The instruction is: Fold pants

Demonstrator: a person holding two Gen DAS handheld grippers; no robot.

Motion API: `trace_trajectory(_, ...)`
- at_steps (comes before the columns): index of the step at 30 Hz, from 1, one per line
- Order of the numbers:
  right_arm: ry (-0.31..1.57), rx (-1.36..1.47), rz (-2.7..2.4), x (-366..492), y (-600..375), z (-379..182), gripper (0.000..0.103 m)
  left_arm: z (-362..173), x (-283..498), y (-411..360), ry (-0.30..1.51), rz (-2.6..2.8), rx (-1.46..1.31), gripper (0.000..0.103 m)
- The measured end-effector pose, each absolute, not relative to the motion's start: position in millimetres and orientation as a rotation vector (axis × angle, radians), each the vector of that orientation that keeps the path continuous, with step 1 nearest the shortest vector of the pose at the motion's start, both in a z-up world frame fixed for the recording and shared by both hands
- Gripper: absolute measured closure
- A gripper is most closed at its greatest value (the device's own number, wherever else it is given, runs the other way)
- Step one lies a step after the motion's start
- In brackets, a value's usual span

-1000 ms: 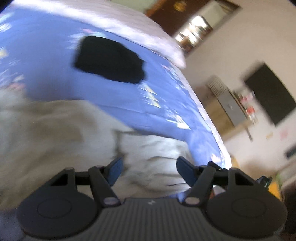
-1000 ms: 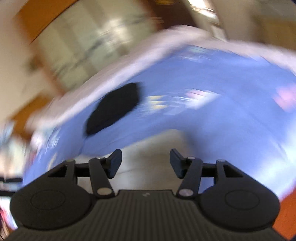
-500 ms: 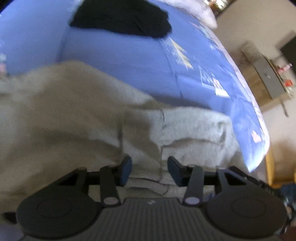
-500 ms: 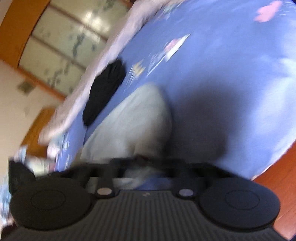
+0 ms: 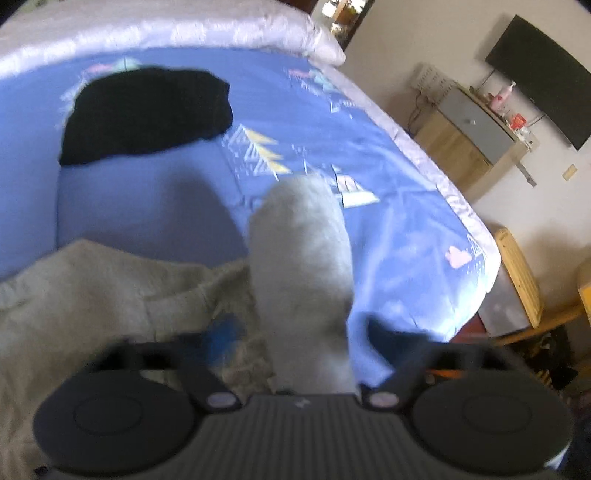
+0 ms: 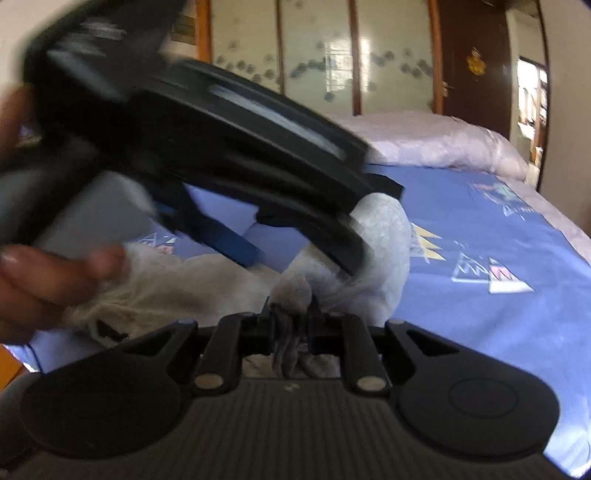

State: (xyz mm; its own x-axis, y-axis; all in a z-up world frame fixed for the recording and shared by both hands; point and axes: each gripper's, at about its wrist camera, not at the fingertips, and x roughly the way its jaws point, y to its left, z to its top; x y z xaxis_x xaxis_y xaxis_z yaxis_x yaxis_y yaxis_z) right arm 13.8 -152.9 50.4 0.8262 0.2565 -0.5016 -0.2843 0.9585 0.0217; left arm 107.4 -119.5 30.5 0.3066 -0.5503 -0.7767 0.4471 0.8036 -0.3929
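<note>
Grey pants (image 5: 92, 291) lie crumpled on the blue bedsheet (image 5: 155, 206). In the left wrist view one grey leg (image 5: 301, 258) runs forward between the wide-open fingers of my left gripper (image 5: 299, 343), which looks blurred. In the right wrist view my right gripper (image 6: 291, 325) is shut on a bunched fold of the grey pants (image 6: 384, 236), held just above the bed. The left gripper's black body (image 6: 221, 140) and the hand holding it cross that view at upper left, right above the pants.
A folded black garment (image 5: 147, 110) lies farther back on the bed. A pale quilt (image 5: 166, 26) runs along the far edge. The bed's right edge (image 5: 476, 236) drops to a wooden stool and a cabinet beside the wall.
The right gripper has closed on the pants and lifted a fold. The left gripper has opened wider and now has a pants leg between its fingers. Both views have swung.
</note>
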Motion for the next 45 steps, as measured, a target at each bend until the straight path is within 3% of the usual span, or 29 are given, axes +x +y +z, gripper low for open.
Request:
trace_trajectory(2,0.512,-0.101,0.306,10,-146,51,0.079,25,117,-109,1.088,-0.638,-0.150,0.088)
trace_trajectory(3,0.494,-0.106,0.307,5,-146,52,0.072,26,117,-97,1.075,-0.624,-0.179,0.088)
trace_trajectory(4,0.473,-0.097,0.318,2,-148,54,0.056,28,119,-83,1.064,-0.611,-0.199,0.088)
trace_trajectory(6,0.439,-0.077,0.324,-2,-155,59,0.047,37,124,-59,1.043,-0.591,-0.235,0.088)
trace_trajectory(12,0.523,0.001,0.303,20,-167,46,0.047,75,114,59,0.915,-0.469,-0.296,0.088)
trace_trajectory(17,0.607,0.042,0.330,19,-150,33,0.047,52,109,154,0.951,-0.272,-0.364,0.087)
trace_trajectory(20,0.653,0.050,0.358,23,-140,27,0.047,10,111,189,1.046,-0.160,-0.418,0.075)
trace_trajectory(23,0.704,0.083,0.396,33,-134,22,0.047,-21,107,206,1.086,-0.055,-0.469,0.049)
trace_trajectory(27,0.783,0.293,0.433,63,-148,14,0.040,-14,93,211,1.025,-0.031,-0.535,0.012)
trace_trajectory(29,0.825,0.425,0.456,75,-153,8,0.039,-10,88,210,0.995,-0.050,-0.548,0.005)
trace_trajectory(35,0.987,0.736,0.467,107,-149,-26,0.034,-37,83,196,1.077,-0.124,-0.573,0.004)
trace_trajectory(38,1.061,0.770,0.493,107,-127,-43,0.034,-61,77,185,1.127,-0.081,-0.597,0.014)
trace_trajectory(39,1.058,0.747,0.509,105,-122,-39,0.053,-59,70,178,1.092,-0.067,-0.564,0.030)
trace_trajectory(40,1.076,0.725,0.543,104,-118,-33,0.083,-54,65,170,1.078,-0.078,-0.540,0.043)
trace_trajectory(43,0.962,0.649,0.559,92,-125,2,0.085,-46,62,148,1.082,-0.116,-0.553,0.053)
trace_trajectory(45,0.858,0.625,0.527,84,-146,29,0.085,-47,61,126,1.102,-0.232,-0.623,0.055)
